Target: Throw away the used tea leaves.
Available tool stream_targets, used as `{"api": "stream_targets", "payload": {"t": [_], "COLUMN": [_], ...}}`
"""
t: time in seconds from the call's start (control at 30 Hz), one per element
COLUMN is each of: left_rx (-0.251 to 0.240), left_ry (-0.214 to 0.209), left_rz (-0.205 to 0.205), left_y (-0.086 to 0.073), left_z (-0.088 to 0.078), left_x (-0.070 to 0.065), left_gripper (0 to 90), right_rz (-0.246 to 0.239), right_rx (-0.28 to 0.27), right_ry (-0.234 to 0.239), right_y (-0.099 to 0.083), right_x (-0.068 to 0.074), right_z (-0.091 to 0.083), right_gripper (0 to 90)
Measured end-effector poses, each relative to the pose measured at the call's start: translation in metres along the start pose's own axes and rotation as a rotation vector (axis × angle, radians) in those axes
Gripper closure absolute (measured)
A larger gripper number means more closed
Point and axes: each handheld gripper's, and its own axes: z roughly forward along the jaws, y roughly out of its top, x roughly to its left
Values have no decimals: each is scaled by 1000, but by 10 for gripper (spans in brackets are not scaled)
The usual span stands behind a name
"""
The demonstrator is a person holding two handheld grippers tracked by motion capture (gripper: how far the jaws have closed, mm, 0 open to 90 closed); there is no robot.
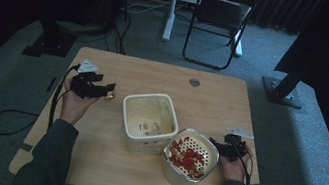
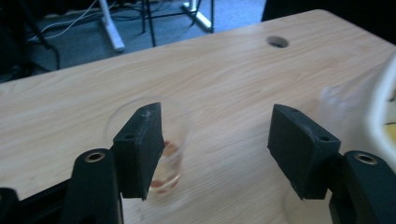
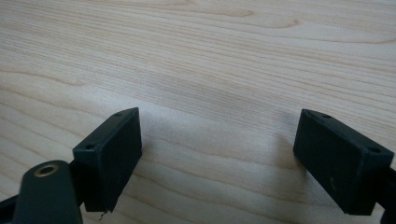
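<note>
My left gripper [image 1: 107,89] hovers over the table's left side with its jaws wide open. A small clear plastic cup [image 2: 180,133] with reddish bits at its bottom stands just beyond the left jaw, partly hidden by it, not between the jaws. The same cup [image 1: 110,96] sits by the gripper's tip. My right gripper [image 1: 217,144] rests at the table's right, beside a round tub [image 1: 190,158] of red pieces, not touching it. In the right gripper view its jaws [image 3: 219,121] are open over bare wood [image 3: 210,56].
A white square container [image 1: 149,120] with yellowish residue stands mid-table, touching the round tub; its rim [image 2: 384,100] shows at the right of the left gripper view. A cable hole [image 1: 194,82] lies near the far edge. A folding chair [image 1: 217,20] stands beyond the table.
</note>
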Motion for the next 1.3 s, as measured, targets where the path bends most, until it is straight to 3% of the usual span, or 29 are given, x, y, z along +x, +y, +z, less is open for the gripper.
{"api": "stream_targets", "payload": {"t": [0.23, 0.5, 0.67, 0.77, 0.87, 0.93, 1.0, 1.13, 1.3], "left_rx": [-21, -17, -27, -41, -45, -7, 24, 65, 60], "left_ry": [39, 103, 205, 265, 298, 290, 295, 244, 195], "left_rz": [-49, -72, -105, -139, -202, -213, -165, -119, -162], "left_y": [-20, -40, -47, -49, -51, -51, -50, -47, -52], "left_z": [1, 10, 27, 34, 41, 51, 62, 79, 88], "left_x": [19, 40, 53, 60, 70, 75, 73, 70, 72], "left_gripper": [339, 360, 504, 588, 666, 688, 685, 663, 663], "right_rz": [0, -2, -3, -7, -12, -11, -12, -12, -12], "right_rx": [1, 1, 0, -17, -30, -34, -35, -36, -36], "right_ry": [1, 2, 3, 11, 14, 14, 15, 14, 14], "right_y": [0, 0, 0, 0, -1, -1, -1, -1, -1], "right_x": [0, 0, 0, 0, 0, 0, 0, 0, 0], "right_z": [0, 0, 0, -1, -2, -3, -3, -3, -3], "right_gripper": [148, 148, 165, 264, 353, 390, 401, 406, 406]}}
